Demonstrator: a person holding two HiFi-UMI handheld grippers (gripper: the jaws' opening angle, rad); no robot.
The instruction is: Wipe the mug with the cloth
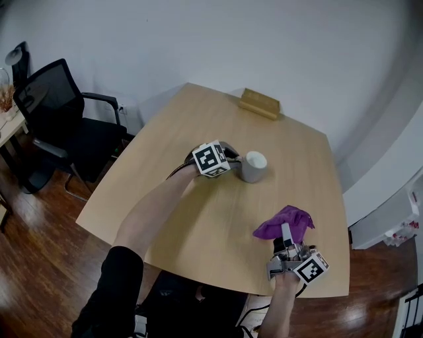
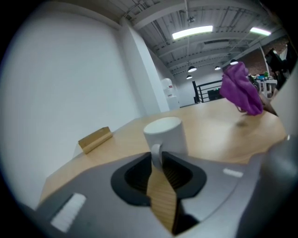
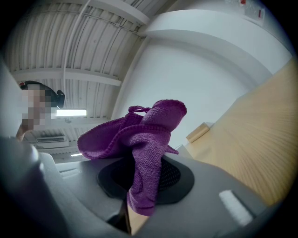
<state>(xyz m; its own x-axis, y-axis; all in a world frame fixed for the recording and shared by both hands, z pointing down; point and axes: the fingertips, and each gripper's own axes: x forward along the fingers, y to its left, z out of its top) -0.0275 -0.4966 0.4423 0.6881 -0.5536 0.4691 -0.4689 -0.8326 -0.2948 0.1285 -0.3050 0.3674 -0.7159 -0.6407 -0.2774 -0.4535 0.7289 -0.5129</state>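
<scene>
Right hand-held gripper (image 3: 142, 186): pinches knitted cloth (image 3: 139, 135) | left hand-held gripper (image 2: 158, 162): open around mug handle (image 2: 156, 152)

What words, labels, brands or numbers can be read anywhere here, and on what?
No text can be read.
Mug: plain white, no print showing.
Cloth: plain purple.
Wooden block: no marking.
Marker cube: black-and-white squares, no letters.
Red patch high on the wall: too small to read.

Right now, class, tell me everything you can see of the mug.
The mug is plain white, ceramic-looking, cylindrical, with one loop handle. It stands upright, mouth up, on the wooden table, near its middle. Its handle sits between the left gripper's parted jaws, seemingly not pinched. The purple cloth is well apart from it.
</scene>
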